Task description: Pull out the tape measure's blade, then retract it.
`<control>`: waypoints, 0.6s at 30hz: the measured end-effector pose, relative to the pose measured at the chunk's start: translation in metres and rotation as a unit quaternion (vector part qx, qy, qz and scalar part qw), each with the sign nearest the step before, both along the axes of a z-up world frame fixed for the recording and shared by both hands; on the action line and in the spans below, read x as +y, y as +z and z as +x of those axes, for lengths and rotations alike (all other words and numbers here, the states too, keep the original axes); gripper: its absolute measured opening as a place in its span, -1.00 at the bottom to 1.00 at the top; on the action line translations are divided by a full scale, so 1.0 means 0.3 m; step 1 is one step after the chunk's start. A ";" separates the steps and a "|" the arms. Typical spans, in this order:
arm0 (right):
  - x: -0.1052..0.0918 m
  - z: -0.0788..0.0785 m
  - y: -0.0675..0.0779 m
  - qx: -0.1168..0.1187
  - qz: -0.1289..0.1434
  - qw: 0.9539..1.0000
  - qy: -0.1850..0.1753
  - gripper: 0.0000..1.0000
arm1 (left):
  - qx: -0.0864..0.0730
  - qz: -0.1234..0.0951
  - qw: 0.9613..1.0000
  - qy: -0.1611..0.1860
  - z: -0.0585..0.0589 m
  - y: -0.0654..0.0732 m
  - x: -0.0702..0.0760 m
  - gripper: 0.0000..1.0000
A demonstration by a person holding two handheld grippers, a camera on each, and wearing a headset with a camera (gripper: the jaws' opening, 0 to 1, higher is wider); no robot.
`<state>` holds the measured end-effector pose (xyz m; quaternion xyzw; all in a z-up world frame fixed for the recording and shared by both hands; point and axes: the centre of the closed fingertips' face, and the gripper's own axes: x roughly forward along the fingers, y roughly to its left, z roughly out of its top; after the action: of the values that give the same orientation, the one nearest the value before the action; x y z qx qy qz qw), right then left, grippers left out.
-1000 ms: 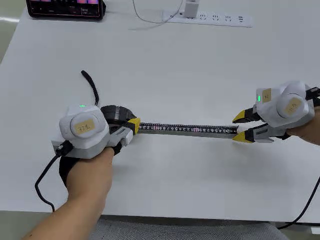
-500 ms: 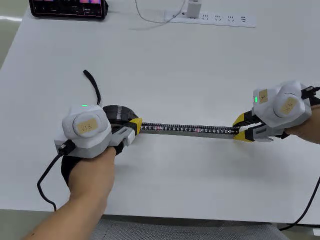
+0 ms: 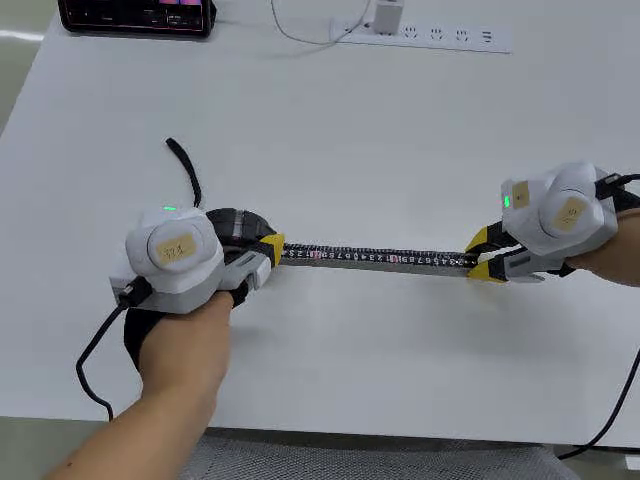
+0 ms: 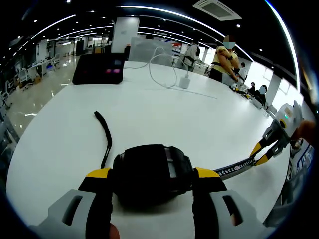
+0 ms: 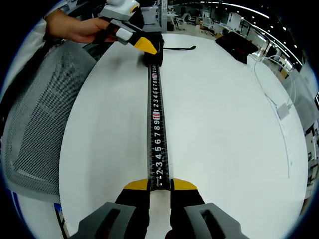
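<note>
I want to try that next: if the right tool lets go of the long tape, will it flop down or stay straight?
Likely fairly stiff: the blade runs straight from the case to the right tool with no visible sag. Freed, it would probably zip back into the case, which the left tool grips, so it could whip a little.

The tape measure's case (image 3: 232, 225) is black; its blade (image 5: 158, 124) is black with white numerals and what looks like one red mark. The left gripper (image 4: 152, 174) and right gripper (image 5: 159, 185) are white-grey with yellow tips. The counter (image 3: 350, 130) is plain white.
</note>
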<state>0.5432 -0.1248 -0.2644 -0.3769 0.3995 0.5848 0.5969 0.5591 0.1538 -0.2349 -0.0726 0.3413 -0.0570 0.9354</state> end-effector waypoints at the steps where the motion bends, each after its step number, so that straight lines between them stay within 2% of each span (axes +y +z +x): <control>1: 0.000 0.000 0.000 0.001 0.000 1.000 -0.001 -0.78 | 0.000 -0.001 1.000 0.001 0.000 0.000 0.000 0.22; 5: 0.000 0.001 -0.001 0.002 0.000 1.000 -0.001 -0.78 | -0.001 0.000 1.000 -0.001 0.000 0.000 0.000 0.22; 7: 0.000 0.008 -0.001 -0.007 -0.001 1.000 -0.002 -0.79 | 0.001 0.002 1.000 -0.004 -0.001 -0.001 0.000 0.21; 16: 0.005 -0.001 -0.001 0.004 0.000 1.000 -0.005 -0.81 | 0.006 0.008 1.000 -0.010 -0.002 -0.002 0.001 0.17; 18: 0.008 0.000 0.000 0.007 0.000 1.000 -0.007 -0.81 | 0.011 0.010 1.000 -0.011 -0.001 -0.003 0.002 0.16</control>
<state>0.5432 -0.1224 -0.2645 -0.3698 0.4060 0.5832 0.5986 0.5587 0.1545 -0.2358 -0.0604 0.3533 -0.0634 0.9314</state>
